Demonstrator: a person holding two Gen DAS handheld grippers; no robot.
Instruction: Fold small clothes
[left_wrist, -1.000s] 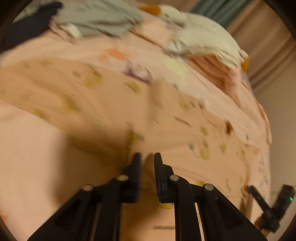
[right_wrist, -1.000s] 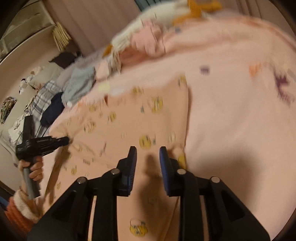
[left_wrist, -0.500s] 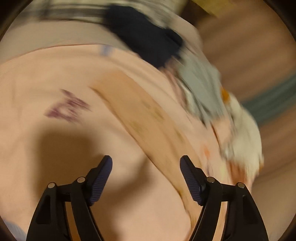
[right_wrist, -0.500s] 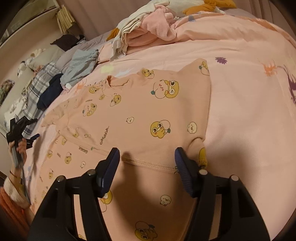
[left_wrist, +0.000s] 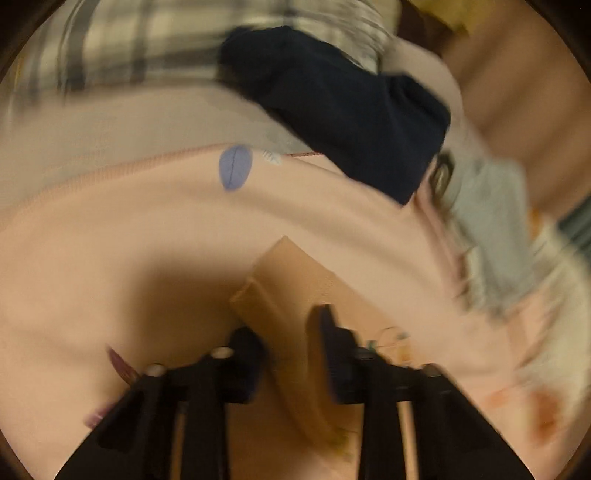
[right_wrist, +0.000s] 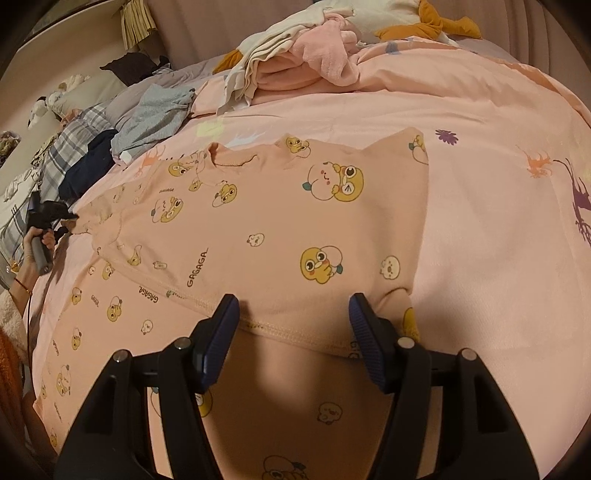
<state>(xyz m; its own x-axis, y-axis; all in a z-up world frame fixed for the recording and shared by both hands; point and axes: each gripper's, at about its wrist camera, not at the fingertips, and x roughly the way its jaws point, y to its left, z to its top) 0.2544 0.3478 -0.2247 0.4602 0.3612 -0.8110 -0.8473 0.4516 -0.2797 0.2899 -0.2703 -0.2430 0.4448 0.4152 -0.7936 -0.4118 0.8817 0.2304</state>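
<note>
A peach child's top with yellow cartoon prints lies flat on the pink bedsheet, its lower part folded up over itself. My right gripper is open and empty just above the folded hem. In the blurred left wrist view, my left gripper has its fingers around a sleeve end of the top, nearly closed on it. The left gripper also shows at the far left of the right wrist view, at the sleeve tip.
A heap of pink and cream clothes lies at the back of the bed. A grey garment, a navy garment and plaid cloth lie at the back left. The navy garment lies just beyond the left gripper.
The right gripper opened and let go of the folded hem. The left gripper opened, swung left to the sleeve end and has closed in around it.
</note>
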